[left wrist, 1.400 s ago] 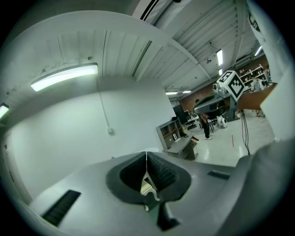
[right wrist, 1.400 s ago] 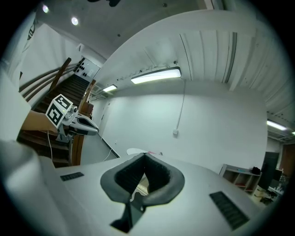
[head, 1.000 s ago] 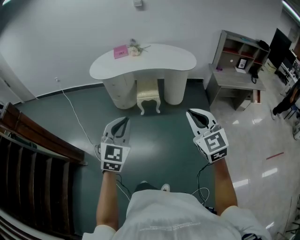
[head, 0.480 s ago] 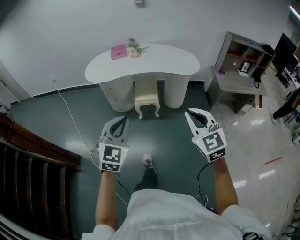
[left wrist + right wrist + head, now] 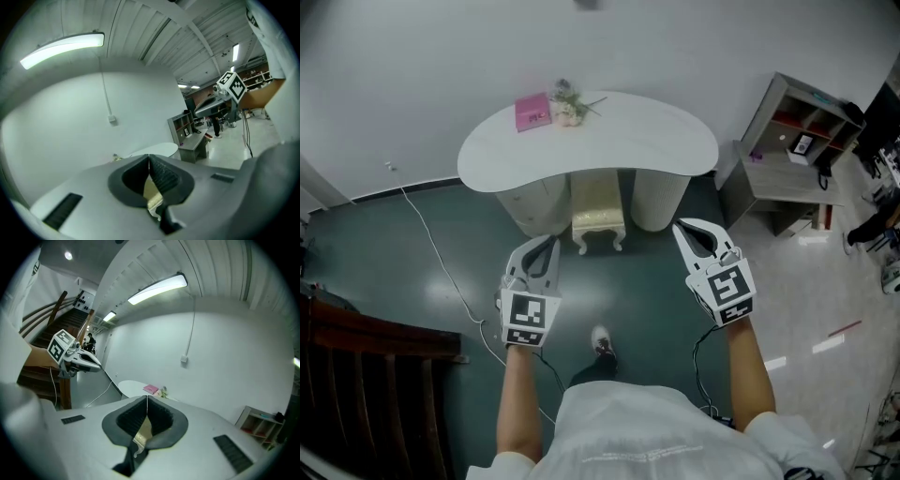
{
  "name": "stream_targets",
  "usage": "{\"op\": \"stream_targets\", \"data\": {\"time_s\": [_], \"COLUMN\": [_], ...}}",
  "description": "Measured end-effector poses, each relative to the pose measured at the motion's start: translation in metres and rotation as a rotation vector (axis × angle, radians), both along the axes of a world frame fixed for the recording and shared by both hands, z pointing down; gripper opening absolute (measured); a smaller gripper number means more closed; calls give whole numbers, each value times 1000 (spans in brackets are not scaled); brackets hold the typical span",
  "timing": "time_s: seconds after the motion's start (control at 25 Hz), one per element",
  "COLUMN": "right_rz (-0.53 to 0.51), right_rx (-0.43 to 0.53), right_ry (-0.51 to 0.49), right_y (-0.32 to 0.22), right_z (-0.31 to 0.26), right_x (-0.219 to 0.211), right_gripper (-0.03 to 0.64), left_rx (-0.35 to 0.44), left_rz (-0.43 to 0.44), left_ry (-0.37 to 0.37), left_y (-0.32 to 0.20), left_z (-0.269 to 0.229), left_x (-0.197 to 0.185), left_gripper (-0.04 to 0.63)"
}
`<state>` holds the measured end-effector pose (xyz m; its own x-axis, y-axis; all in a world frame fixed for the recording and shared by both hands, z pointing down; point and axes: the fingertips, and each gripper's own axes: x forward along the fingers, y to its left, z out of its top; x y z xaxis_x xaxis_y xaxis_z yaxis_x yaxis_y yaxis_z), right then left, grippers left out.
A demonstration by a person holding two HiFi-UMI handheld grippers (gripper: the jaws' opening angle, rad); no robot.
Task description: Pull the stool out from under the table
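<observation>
A cream stool [image 5: 598,221] with curved legs stands tucked between the two pedestals of a white kidney-shaped table [image 5: 656,141], its front legs showing past the tabletop edge. My left gripper [image 5: 546,243] hangs shut and empty in the air, just left of the stool and nearer to me. Right of the stool my right gripper [image 5: 690,228] is also shut with nothing in it. In the left gripper view the jaws [image 5: 149,159] meet, with the stool glimpsed through the gap; the right gripper view shows jaws [image 5: 147,401] pressed together too.
On the tabletop lie a pink booklet [image 5: 531,112] and a small flower bunch [image 5: 569,106]. A white cable [image 5: 431,248] runs over the dark green floor at left. A grey shelf desk [image 5: 792,155] stands at right. A dark wooden stair rail [image 5: 366,375] fills the lower left.
The person has walked forward: table and stool now lie closer and more central. Both grippers kept their pose and stayed shut. One foot has stepped out in front.
</observation>
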<state>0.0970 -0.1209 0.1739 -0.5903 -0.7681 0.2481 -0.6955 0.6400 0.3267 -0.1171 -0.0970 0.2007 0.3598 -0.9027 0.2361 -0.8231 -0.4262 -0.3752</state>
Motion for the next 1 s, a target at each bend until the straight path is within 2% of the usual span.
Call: {"op": "stream_targets", "data": {"time_s": [0.4,0.56,0.76,0.88,1.0], "right_rz": [23,-1,-32,-36,-23], "right_rx": [-28,-80,-152,-214,-282], "right_ry": [-6,-26,-60,-97,-125], "right_y": [-106,-133,-163,-187,-212], "right_z": [14,34,71,108,151], "right_x": [-46,-60,-75,-78,-76], "right_gripper": [15,15,15,15,23], "left_rx": [-58,-124,-204,-269,-330], "left_rz": [14,12,-20,-41,-60], "left_ry": [24,93,108,84,99], "left_y": [-117,-145,-173,-193,-211], "left_z": [36,62,108,148,188], "left_x": [-42,-46,-55,-60,-62], "left_gripper": [18,20,23,107,124]}}
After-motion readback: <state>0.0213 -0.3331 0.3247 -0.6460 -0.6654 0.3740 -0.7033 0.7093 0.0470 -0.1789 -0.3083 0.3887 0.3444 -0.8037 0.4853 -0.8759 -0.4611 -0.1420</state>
